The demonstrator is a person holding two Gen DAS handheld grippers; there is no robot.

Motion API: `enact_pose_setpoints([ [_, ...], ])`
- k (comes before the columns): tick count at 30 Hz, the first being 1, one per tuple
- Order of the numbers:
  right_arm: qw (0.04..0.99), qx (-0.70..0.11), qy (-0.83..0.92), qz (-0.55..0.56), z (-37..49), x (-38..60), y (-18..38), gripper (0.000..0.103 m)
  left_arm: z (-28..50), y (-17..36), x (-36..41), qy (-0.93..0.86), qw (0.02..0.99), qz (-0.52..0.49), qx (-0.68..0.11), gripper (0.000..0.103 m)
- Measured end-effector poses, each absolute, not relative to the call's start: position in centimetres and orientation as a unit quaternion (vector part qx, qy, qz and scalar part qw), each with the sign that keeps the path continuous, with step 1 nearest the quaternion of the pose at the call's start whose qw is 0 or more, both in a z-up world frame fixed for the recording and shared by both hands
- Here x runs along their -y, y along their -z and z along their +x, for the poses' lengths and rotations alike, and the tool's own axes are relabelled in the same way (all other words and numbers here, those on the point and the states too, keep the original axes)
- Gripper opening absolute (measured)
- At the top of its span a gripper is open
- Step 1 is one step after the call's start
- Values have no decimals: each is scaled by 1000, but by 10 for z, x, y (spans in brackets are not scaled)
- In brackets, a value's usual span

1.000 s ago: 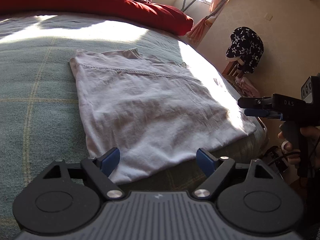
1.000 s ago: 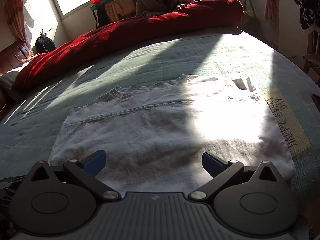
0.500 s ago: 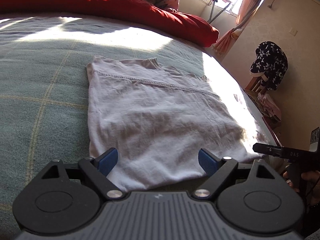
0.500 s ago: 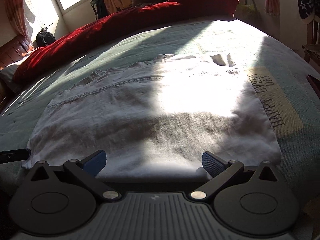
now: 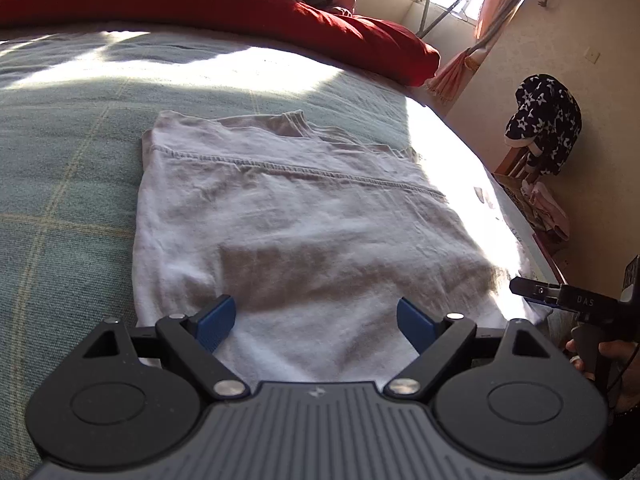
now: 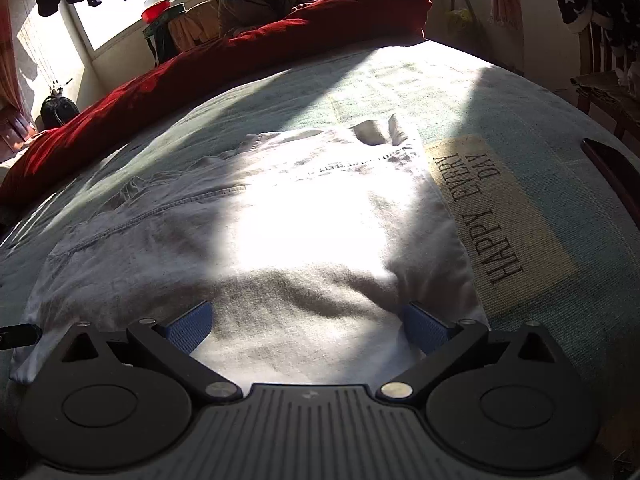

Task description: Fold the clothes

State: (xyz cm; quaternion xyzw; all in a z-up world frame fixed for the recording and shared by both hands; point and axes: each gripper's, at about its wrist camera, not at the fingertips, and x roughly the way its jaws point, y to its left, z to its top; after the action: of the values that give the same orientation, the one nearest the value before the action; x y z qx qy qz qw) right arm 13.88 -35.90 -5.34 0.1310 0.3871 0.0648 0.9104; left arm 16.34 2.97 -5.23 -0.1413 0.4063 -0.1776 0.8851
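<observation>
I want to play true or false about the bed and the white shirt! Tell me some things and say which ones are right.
1. The white shirt lies flat on the green bedspread. True.
2. The left gripper is squeezing the shirt. False: its jaws stand wide open over the near edge, pinching nothing.
3. A red quilt lies along the far side of the bed. True.
4. The words beside the shirt say GOOD NIGHT. False: the patch reads HAPPY EVERY DAY.
5. The right gripper is open. True.
6. The star-patterned garment lies on the bed. False: it hangs beside the bed, near the wall.
</observation>
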Motion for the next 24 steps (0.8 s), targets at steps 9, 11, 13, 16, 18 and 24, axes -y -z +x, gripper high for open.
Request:
enact_pose_setpoints([
  [9, 923, -355, -99, 112, 166, 335, 20, 103, 185, 33, -27, 184, 895, -134, -383, 88],
  [11, 918, -369, -99, 102, 177, 325, 26, 103, 188, 37, -24, 189, 891, -136, -390, 88],
  [13, 912, -386, -96, 98, 182, 319, 35, 103, 189, 46, -23, 193, 884, -144, -401, 88],
  [16, 910, -400, -87, 65, 183, 311, 45, 103, 186, 57, -27, 197, 878, -157, -407, 88],
  [18, 911, -403, -84, 37, 182, 304, 47, 103, 185, 58, -31, 201, 876, -170, -404, 88],
  [24, 910, -407, -73, 3, 181, 295, 49, 103, 182, 53, -31, 197, 874, -171, -410, 88],
])
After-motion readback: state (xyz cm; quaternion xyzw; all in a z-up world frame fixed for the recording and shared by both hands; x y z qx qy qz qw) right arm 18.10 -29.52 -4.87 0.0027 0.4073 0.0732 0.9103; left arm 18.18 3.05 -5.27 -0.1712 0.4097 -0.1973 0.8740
